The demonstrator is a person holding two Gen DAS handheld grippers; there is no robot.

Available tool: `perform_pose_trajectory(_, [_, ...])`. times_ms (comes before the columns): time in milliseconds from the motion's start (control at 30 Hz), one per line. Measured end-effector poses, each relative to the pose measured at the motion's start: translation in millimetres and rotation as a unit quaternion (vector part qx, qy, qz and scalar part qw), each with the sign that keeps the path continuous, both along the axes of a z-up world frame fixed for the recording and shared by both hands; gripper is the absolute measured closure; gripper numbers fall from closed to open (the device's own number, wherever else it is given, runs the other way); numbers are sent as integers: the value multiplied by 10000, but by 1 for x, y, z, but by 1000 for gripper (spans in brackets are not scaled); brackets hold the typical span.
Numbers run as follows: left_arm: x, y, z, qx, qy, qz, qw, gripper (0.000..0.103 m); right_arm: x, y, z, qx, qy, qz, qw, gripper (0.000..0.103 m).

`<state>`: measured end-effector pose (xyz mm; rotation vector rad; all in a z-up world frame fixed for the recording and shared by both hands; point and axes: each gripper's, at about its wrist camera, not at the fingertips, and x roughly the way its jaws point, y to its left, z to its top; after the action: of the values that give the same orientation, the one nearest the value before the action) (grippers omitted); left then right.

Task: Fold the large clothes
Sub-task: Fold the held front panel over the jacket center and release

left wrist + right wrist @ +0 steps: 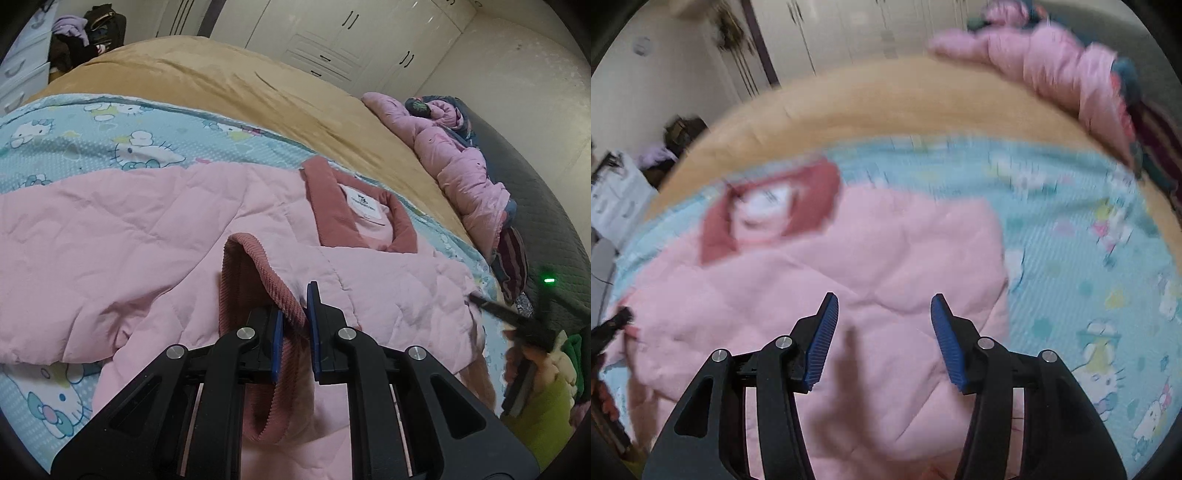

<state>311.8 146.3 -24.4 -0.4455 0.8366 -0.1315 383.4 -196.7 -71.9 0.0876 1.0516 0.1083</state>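
Bed-top quilted pink jacket (155, 236): left hand-held gripper (295, 325) pinches its ribbed cuff (255, 295); right hand-held gripper (884, 332), jaws apart and empty above the jacket, could snag only one layer

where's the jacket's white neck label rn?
Left wrist view, right of centre: white neck label sits inside the dark-pink corduroy collar, beyond the left claw.

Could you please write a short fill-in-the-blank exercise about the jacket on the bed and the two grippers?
1. The left gripper is shut on the jacket's ribbed ____.
2. The right gripper has its jaws ____, with nothing between them.
3. The pink jacket lies on a quilt whose background colour is ____.
4. The label sits inside the jacket's ____.

Missing words: cuff; open; blue; collar
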Motion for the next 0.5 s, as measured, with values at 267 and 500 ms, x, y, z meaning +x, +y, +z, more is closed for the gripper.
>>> perform_pose_trajectory(267, [7,1,-19,-171,183,60,9997,98,7,-6,-37,170,148,-112,9997,50])
perform_pose_trajectory(500, [2,-1,-6,-23,160,65,9998,80,-19,-3,-8,398,-146,25,9991,36])
